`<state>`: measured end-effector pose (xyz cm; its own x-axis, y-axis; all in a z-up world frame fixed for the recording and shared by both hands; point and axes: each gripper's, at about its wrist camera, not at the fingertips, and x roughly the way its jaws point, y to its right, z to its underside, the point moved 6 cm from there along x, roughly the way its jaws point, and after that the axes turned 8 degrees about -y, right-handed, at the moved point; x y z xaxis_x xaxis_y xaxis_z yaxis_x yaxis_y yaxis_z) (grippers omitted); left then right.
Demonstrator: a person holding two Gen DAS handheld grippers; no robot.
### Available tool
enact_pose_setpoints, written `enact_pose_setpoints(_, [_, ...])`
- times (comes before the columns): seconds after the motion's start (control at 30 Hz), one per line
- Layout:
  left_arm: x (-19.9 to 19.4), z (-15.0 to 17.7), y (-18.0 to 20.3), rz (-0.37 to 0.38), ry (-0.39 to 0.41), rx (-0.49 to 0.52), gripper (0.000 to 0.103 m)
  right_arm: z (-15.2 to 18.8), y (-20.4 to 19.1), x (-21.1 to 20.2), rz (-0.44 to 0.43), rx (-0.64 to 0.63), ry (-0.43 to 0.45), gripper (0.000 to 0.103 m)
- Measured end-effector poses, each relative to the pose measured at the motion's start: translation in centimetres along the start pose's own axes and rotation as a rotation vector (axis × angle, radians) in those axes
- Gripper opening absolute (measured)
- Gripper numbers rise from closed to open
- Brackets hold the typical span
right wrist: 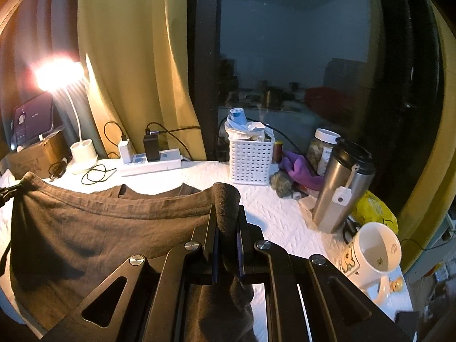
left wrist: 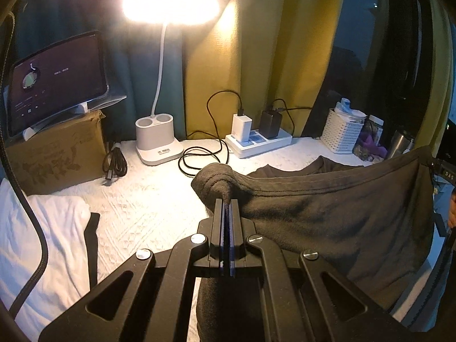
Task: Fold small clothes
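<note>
Garment near mug (flask beside)

From my station, the dark garment runs off the lower frame edge behind the left gripper. Tablet screen text is too small to read. Basket contents are indistinct.

Lit by a glaring white desk lamp at 12 o'clock. Mustard-yellow curtain behind, teal curtain toward 10 o'clock. Dark window glass at 1 o'clock, reflecting a dim room. White quilted surface below, warm near the lamp.
</note>
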<state>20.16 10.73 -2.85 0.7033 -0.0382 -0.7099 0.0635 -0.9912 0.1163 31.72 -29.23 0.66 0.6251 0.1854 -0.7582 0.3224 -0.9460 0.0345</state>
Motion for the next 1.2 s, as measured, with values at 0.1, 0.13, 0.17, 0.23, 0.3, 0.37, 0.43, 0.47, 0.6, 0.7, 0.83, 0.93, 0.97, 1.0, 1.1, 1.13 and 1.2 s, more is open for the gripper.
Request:
enact_pose_setpoints(0.1, [1.0, -0.4, -0.1, -0.007, -0.012, 0.005, 0.001, -0.5, 0.2, 1.2, 0.000, -0.006, -0.010, 0.009])
enact_pose_setpoints(0.13, [1.4, -0.6, -0.1, -0.008, -0.016, 0.006, 0.001, -0.7, 0.2, 1.6, 0.000, -0.008, -0.013, 0.009])
enact_pose_setpoints(0.17, [1.6, -0.7, -0.2, -0.010, -0.016, 0.008, 0.001, -0.8, 0.3, 1.9, 0.000, -0.009, -0.015, 0.009])
enact_pose_setpoints(0.23, [2.2, -0.9, -0.2, -0.014, -0.022, 0.007, 0.001, -1.0, 0.5, 2.7, 0.001, -0.011, -0.023, 0.009])
enact_pose_setpoints(0.3, [2.8, -1.2, -0.4, -0.019, -0.025, 0.000, 0.001, -1.3, 0.8, 3.7, 0.002, -0.013, -0.032, 0.009])
enact_pose_setpoints(0.37, [3.4, -1.5, -0.6, -0.026, -0.028, -0.007, 0.001, -1.6, 1.1, 4.8, 0.001, -0.015, -0.042, 0.009])
enact_pose_setpoints(0.43, [4.0, -1.7, -0.7, -0.037, -0.032, -0.011, 0.001, -1.9, 1.4, 5.9, -0.003, -0.018, -0.053, 0.009])
enact_pose_setpoints(0.47, [4.4, -1.8, -0.9, -0.046, -0.037, -0.016, 0.001, -2.0, 1.4, 6.6, -0.006, -0.020, -0.059, 0.009])
enact_pose_setpoints(0.6, [5.9, -2.0, -1.6, -0.073, -0.053, -0.030, 0.001, -2.5, 1.6, 9.1, -0.016, -0.025, -0.083, 0.009])
enact_pose_setpoints(0.7, [7.2, -2.2, -2.2, -0.092, -0.066, -0.038, 0.001, -2.9, 1.6, 11.0, -0.026, -0.031, -0.099, 0.009])
enact_pose_setpoints(0.83, [9.0, -2.9, -3.3, -0.116, -0.070, -0.046, 0.001, -3.5, 1.5, 13.6, -0.034, -0.034, -0.116, 0.009])
enact_pose_setpoints(0.93, [10.3, -3.4, -3.7, -0.125, -0.076, -0.048, 0.001, -4.0, 1.5, 15.8, -0.037, -0.039, -0.134, 0.009])
enact_pose_setpoints(0.97, [11.0, -3.5, -3.7, -0.127, -0.081, -0.041, 0.001, -4.1, 1.5, 16.4, -0.036, -0.041, -0.140, 0.009])
enact_pose_setpoints(1.0, [11.6, -3.6, -3.8, -0.131, -0.088, -0.034, 0.001, -4.2, 1.5, 17.2, -0.035, -0.042, -0.149, 0.009])
enact_pose_setpoints(1.1, [13.9, -3.6, -4.2, -0.141, -0.124, -0.029, 0.001, -4.1, 1.4, 19.5, -0.025, -0.049, -0.182, 0.009])
enact_pose_setpoints(1.13, [14.7, -3.5, -4.4, -0.142, -0.139, -0.033, 0.001, -3.9, 1.4, 20.4, -0.017, -0.053, -0.197, 0.009])
enact_pose_setpoints(1.2, [15.8, -3.1, -4.8, -0.145, -0.164, -0.040, 0.001, -3.5, 1.5, 21.9, -0.002, -0.054, -0.227, 0.009])
